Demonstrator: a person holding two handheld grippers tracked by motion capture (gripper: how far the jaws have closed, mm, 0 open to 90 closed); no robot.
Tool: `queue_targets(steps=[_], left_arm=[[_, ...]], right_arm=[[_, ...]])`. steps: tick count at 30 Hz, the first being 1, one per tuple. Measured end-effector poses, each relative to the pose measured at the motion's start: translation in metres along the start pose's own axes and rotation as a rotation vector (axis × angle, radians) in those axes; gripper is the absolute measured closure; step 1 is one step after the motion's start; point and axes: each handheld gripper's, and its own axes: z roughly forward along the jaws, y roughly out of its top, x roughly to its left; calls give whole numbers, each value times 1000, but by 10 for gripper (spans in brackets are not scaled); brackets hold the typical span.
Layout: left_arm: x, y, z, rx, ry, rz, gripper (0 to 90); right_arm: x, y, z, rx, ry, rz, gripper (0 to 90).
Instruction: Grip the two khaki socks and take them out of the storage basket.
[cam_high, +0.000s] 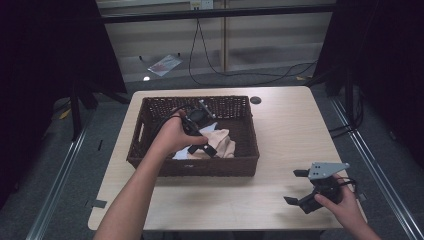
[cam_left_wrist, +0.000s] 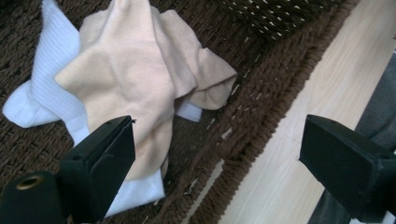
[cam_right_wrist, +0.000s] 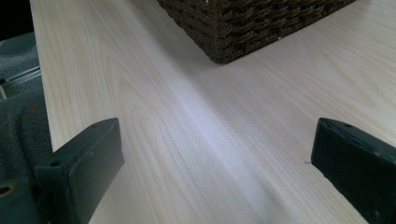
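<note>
Woven brown basket (cam_high: 150, 145) holds a peach cloth (cam_left_wrist: 135, 70) lying over a white sock (cam_left_wrist: 51, 60), and the left gripper (cam_high: 200, 132) hangs just above them with jaws spread wide and empty. The cloth lies ahead and toward its left jaw, perhaps stretching away from it. The right gripper (cam_high: 305, 189), also spread and empty, rests well apart on the table (cam_right_wrist: 187, 140), so the left is nearer.

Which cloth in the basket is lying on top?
The peach cloth lies on top; the white ribbed cloth is underneath, peeking out around its edges.
</note>
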Motion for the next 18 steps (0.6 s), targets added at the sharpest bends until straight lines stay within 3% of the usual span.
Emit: queue_targets(steps=[18], left_arm=[[21, 9, 21, 18, 25, -55, 160]], right_arm=[[0, 0, 0, -5, 2, 4, 21]])
